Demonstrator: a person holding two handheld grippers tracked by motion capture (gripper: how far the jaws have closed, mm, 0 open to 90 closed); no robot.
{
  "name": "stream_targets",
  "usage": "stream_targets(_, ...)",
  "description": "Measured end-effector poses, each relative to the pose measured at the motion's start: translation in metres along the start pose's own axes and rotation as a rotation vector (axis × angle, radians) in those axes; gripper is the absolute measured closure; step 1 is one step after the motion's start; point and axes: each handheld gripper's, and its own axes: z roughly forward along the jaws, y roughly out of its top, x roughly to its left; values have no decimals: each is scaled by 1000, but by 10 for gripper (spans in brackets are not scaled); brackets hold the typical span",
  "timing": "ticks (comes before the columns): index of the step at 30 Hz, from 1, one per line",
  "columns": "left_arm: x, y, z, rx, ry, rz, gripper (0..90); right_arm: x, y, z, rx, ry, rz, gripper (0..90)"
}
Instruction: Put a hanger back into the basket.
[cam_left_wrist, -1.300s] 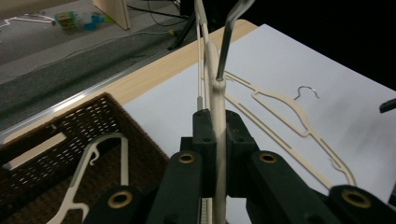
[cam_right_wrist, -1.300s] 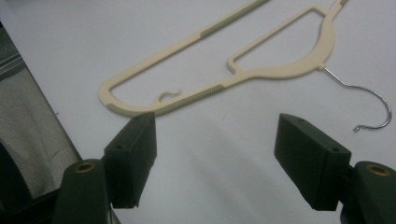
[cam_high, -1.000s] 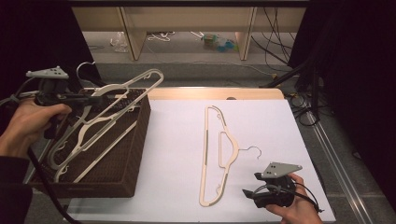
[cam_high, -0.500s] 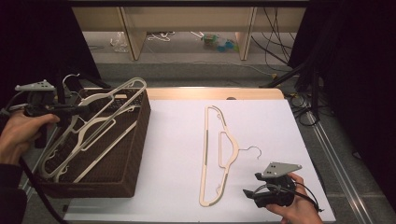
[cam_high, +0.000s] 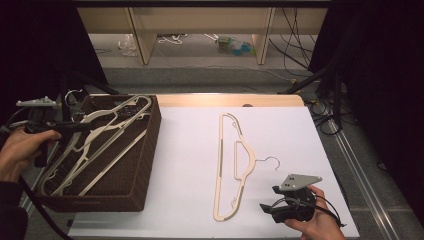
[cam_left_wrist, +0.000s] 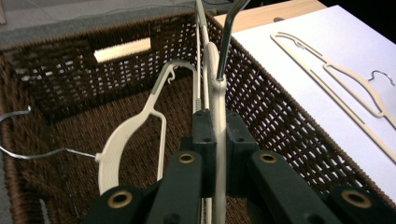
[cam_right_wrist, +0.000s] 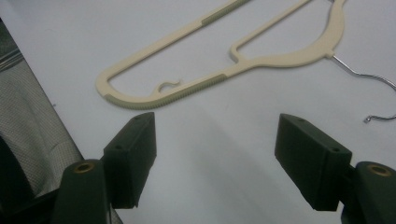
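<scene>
A brown wicker basket (cam_high: 146, 160) at the table's left holds several cream hangers (cam_high: 67, 167). My left gripper (cam_high: 82, 127) is over the basket's left side, shut on one cream hanger (cam_high: 112, 114) that lies tilted across the others. In the left gripper view the jaws pinch that hanger's (cam_left_wrist: 217, 84) body just below its metal hook, above another hanger (cam_left_wrist: 126, 135) on the basket floor. One more cream hanger (cam_high: 222, 165) lies flat on the white table. My right gripper (cam_high: 267, 210) rests open near the front right, with that hanger's (cam_right_wrist: 261, 63) end just beyond the jaws.
The white sheet (cam_high: 190, 150) covers the table between basket and hanger. A wooden strip (cam_high: 225, 100) runs along the far edge. Cables (cam_high: 320, 100) and shelving legs stand on the floor behind. Dark drapes close both sides.
My left gripper has moved down and to the left with the hanger, lowering it from above the basket rim onto the pile inside. The right gripper has kept still.
</scene>
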Motion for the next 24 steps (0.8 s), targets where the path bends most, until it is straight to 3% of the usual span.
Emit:
stream_targets(6,1,-5,12,37,-29,-10,853,1,1,0,2,3,-1,306)
stream_targets(10,1,-6,22,96,-37,-10,850,0,1,-1,16,5,-12,306)
stream_targets(13,3,-10,31,117,-42,-36,846,1,1,0,14,8,-14,306)
stream_targets(18,7,-20,44,188,1,-24,837,0,0,0,16,8,-30,306)
stream_targets(24,17,-26,43,171,90,-60,811,1,0,1,12,8,-12,306)
